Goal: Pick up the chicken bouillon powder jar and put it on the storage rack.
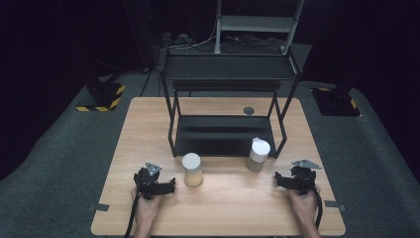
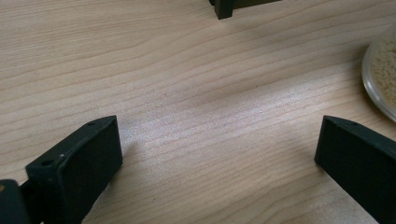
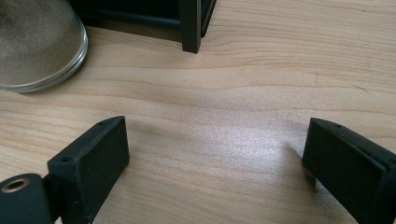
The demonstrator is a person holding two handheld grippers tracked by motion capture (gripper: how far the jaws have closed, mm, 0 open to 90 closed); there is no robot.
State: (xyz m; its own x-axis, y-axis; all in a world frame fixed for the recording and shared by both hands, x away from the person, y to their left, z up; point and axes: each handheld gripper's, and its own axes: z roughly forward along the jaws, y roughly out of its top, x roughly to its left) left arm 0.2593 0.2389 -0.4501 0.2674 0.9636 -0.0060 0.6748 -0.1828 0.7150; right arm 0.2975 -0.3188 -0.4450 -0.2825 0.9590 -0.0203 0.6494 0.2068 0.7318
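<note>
On the light wooden table point(image 1: 223, 208), the left gripper point(image 1: 168, 187) rests with jaws spread wide on bare wood, nothing between them. Just beside it stands the clear cylindrical jar of pale yellow grains point(image 1: 192, 170), untouched. The right gripper point(image 1: 280, 179) likewise rests spread and empty, near the clear cylindrical jar of grey-brown powder point(image 1: 258, 154). Directly behind both jars stands the black metal two-tier shelf rack point(image 1: 225, 134), whose front legs point(image 3: 190, 28) sit just beyond them.

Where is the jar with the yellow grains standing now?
In the high view, the yellow-grain jar stands upright on the table, just right of the left gripper and in front of the black shelf.
</note>
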